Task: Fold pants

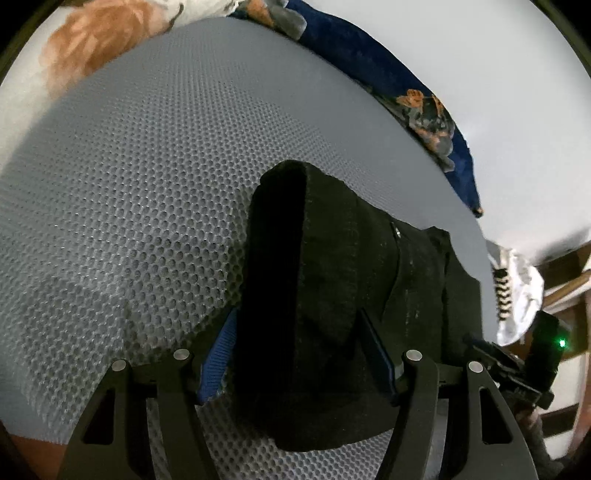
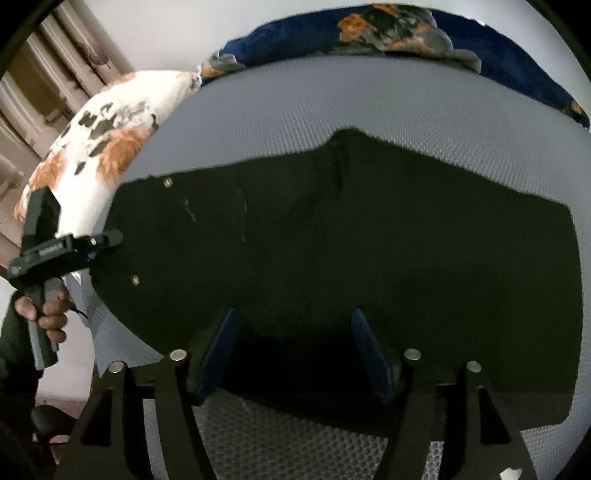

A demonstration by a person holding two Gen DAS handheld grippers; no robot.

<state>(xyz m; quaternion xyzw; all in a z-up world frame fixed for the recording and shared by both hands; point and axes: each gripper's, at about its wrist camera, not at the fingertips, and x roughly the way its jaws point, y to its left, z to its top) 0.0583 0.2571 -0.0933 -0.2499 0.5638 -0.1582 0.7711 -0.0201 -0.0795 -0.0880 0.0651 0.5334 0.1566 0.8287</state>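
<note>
The black pants (image 2: 369, 251) lie spread on the grey honeycomb mat (image 1: 129, 221), their waistband end toward the white floral pillow (image 2: 107, 140). The left hand-held gripper (image 1: 299, 354) has its blue pads spread wide around a raised fold of the pants. The right hand-held gripper (image 2: 295, 354) is likewise released, fingers apart over the pants' near edge. A blue floral blanket (image 2: 369, 26) lies beyond the mat
</note>
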